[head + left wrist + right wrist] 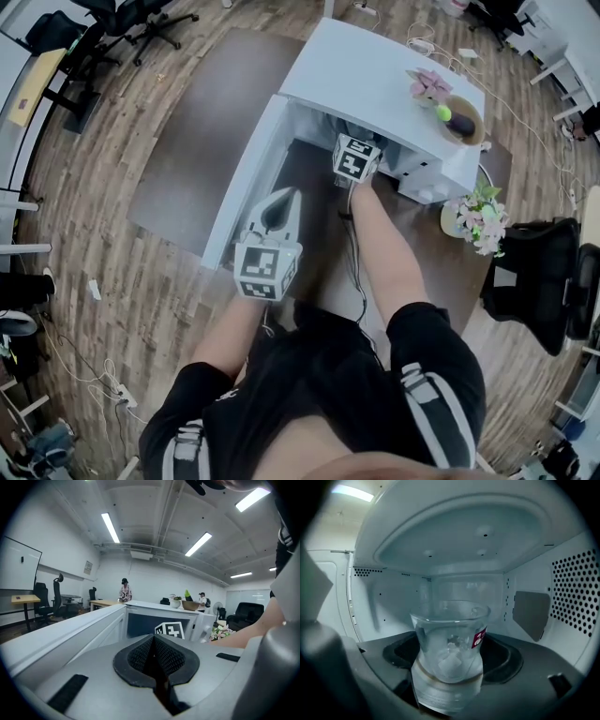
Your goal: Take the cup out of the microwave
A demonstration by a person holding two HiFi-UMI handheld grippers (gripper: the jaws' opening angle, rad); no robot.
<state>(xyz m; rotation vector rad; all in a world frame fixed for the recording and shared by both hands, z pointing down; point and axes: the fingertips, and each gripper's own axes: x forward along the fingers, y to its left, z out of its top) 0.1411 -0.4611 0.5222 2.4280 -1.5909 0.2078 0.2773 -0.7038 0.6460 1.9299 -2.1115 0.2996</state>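
Note:
A clear glass cup (450, 641) with a small red label stands upright on the floor of the white microwave (375, 84). My right gripper (452, 657) reaches into the cavity. It is open, its dark pads (506, 658) stand on either side of the cup's lower half, and no squeeze shows. In the head view only its marker cube (356, 157) shows at the microwave's mouth. My left gripper (278, 211) hovers near the open door (246, 178). It is shut, its pads (140, 656) meet, and it holds nothing. The cup is hidden in the head view.
The microwave sits on a dark brown table (309, 253), its door swung out to the left. On its top are a bowl (461, 120) of fruit and pink flowers (429, 84). A flower pot (478, 220) stands at its right. A black chair (534, 272) is further right.

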